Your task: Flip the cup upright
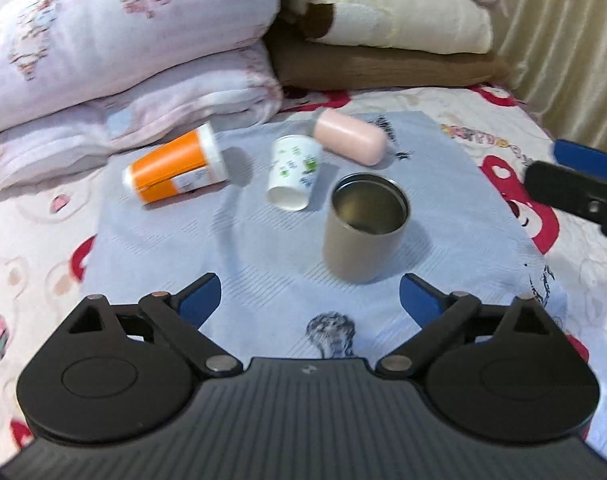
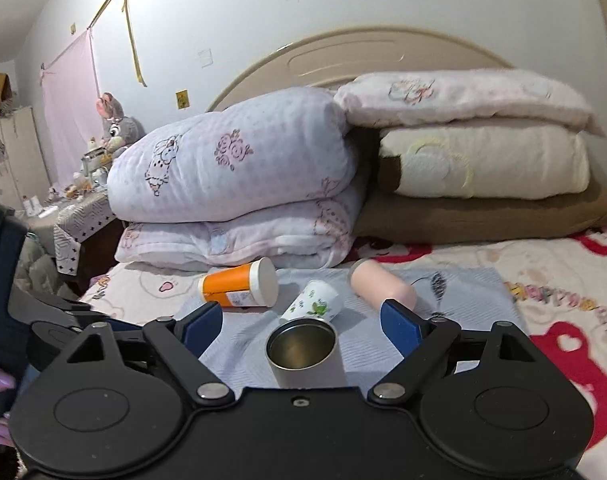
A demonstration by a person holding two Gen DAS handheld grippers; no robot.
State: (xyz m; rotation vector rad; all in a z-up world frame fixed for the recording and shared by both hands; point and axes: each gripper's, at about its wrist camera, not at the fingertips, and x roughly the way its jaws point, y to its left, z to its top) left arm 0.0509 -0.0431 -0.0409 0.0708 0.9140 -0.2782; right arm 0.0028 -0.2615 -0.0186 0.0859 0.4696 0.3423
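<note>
A tan metal cup [image 1: 363, 228] stands upright on the pale blue cloth [image 1: 183, 248], mouth up; it also shows in the right wrist view [image 2: 305, 354]. A white paper cup with green print [image 1: 293, 174] [image 2: 313, 304] lies on its side behind it. My left gripper [image 1: 309, 296] is open and empty, just short of the tan cup. My right gripper [image 2: 301, 324] is open, its fingers on either side of the tan cup without touching it. The right gripper's body also shows in the left wrist view [image 1: 575, 184].
An orange and white bottle [image 1: 177, 166] [image 2: 239, 284] and a pink capsule-shaped case [image 1: 351, 136] [image 2: 383, 282] lie on the cloth. Folded quilts [image 2: 239, 184] and pillows [image 2: 483, 160] are stacked behind. The bed's left edge drops to a cluttered side table [image 2: 75, 208].
</note>
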